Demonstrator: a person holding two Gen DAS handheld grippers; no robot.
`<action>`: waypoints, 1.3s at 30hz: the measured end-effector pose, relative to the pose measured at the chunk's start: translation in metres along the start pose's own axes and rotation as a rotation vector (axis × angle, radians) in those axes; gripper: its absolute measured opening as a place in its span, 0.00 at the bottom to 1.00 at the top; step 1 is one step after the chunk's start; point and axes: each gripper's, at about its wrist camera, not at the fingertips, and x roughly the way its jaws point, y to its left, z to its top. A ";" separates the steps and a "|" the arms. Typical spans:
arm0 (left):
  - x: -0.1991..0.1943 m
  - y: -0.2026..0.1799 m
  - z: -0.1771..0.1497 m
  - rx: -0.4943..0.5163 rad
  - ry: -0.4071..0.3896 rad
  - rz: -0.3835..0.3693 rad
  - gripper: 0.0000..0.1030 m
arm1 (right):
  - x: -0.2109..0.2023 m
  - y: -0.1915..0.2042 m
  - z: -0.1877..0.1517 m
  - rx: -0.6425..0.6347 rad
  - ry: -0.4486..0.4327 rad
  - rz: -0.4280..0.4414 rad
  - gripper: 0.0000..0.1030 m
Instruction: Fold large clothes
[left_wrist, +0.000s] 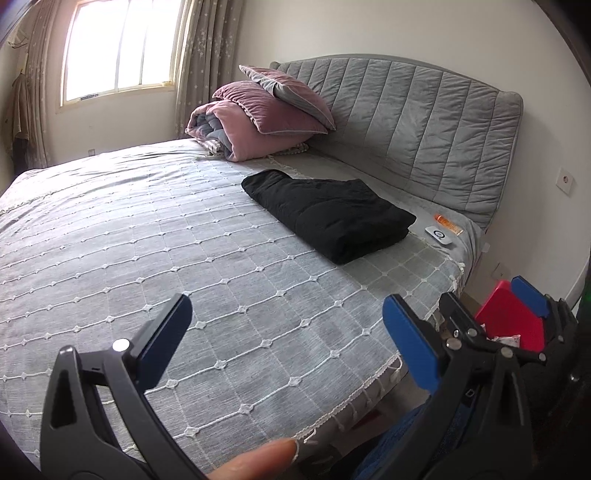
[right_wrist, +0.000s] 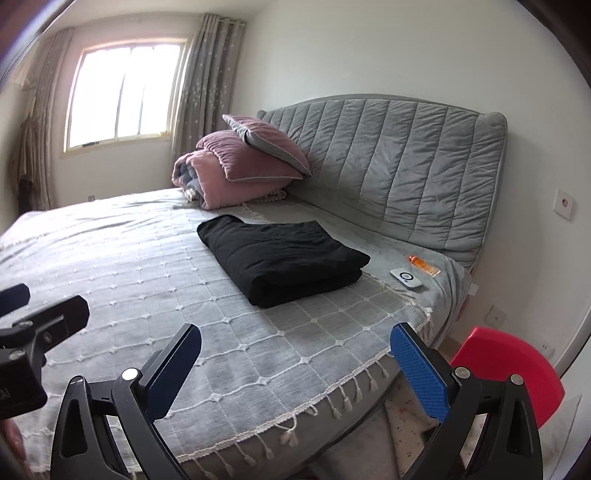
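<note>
We find almost nothing we can read. In the right wrist view, the black body of the left claw (right_wrist: 22, 354) at the left edge carries pale letters on its lower face; only a cut-off fragment shows, something like "AI", and we cannot make out the whole word. The orange tube (right_wrist: 424, 265) lying on the bed near the headboard has printing on it, but it is too small for us to read. The white flat device (right_wrist: 405, 277) just beside it bears a dark round mark with no legible characters. In the left wrist view we read no text at all.
</note>
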 end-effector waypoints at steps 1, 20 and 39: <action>0.002 0.001 -0.001 -0.003 0.006 -0.001 0.99 | 0.003 0.001 -0.002 -0.005 0.001 -0.002 1.00; 0.005 0.005 -0.002 -0.017 0.014 -0.018 0.99 | 0.017 0.003 -0.007 0.013 0.053 -0.006 1.00; 0.004 0.006 -0.003 -0.016 0.019 -0.022 0.99 | 0.018 0.001 -0.008 0.022 0.067 -0.011 1.00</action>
